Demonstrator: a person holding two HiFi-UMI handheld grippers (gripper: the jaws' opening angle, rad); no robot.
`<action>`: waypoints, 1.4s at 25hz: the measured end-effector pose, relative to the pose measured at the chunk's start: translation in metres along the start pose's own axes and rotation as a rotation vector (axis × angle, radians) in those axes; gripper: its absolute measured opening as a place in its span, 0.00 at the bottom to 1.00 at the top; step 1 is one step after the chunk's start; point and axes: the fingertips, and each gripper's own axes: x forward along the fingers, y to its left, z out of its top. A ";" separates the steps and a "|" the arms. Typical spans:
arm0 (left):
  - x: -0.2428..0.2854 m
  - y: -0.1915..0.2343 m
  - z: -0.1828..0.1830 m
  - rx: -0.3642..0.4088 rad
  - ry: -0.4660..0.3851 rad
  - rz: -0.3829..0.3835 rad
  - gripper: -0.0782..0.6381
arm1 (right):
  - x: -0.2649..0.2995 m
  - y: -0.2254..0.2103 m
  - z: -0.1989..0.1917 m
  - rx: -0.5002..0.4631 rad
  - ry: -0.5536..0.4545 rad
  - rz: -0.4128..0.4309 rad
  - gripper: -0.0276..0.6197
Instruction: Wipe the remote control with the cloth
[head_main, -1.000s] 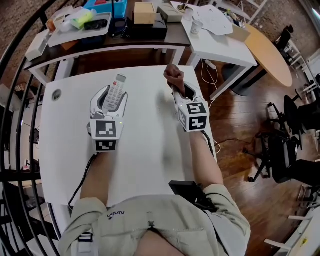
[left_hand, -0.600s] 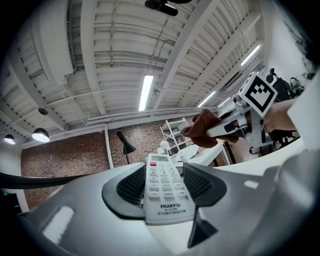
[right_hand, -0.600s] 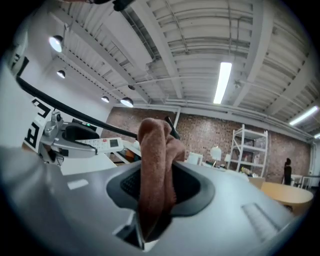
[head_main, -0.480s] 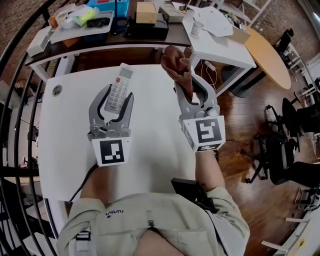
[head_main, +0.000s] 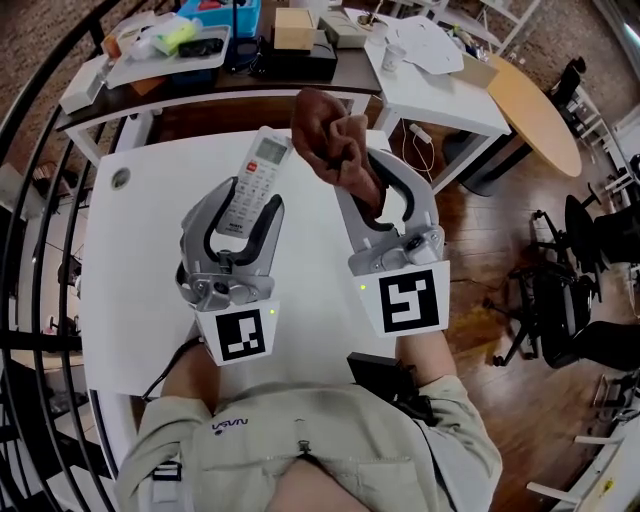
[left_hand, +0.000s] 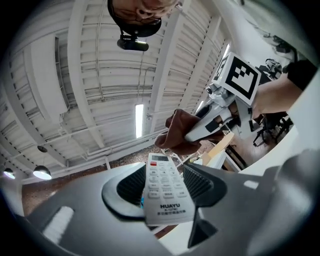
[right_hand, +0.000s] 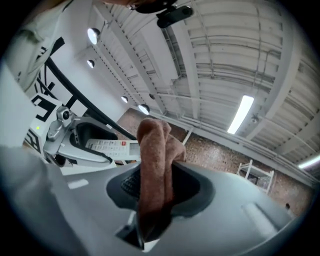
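My left gripper (head_main: 247, 205) is shut on a white remote control (head_main: 253, 183), lifted off the white table (head_main: 130, 260) with its small screen end pointing away from me. The same remote (left_hand: 165, 187) lies buttons-up between the jaws in the left gripper view. To its right, my right gripper (head_main: 365, 190) is shut on a bunched brown cloth (head_main: 335, 145), raised to about the same height. The cloth (right_hand: 155, 165) stands upright between the jaws in the right gripper view, with the remote (right_hand: 112, 146) close on its left. Cloth and remote are near each other but apart.
Beyond the white table stands a dark desk (head_main: 200, 85) crowded with trays and boxes, and a white side table (head_main: 440, 90) with papers and a cup. A black curved railing (head_main: 30, 300) runs along the left. A black device (head_main: 385, 375) sits at my waist.
Both grippers rose off the table toward me and rolled, carrying the remote and the cloth up. The cloth now hangs closer to the remote's far end.
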 end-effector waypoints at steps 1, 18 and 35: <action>-0.002 0.000 0.003 0.007 -0.009 0.003 0.45 | -0.001 0.005 -0.001 -0.031 0.028 0.018 0.23; -0.015 -0.006 0.022 0.085 -0.044 -0.010 0.45 | -0.026 0.083 0.014 -0.231 0.126 0.260 0.22; -0.018 -0.053 -0.002 0.025 -0.038 -0.232 0.45 | -0.048 0.076 0.002 -0.474 0.132 0.304 0.22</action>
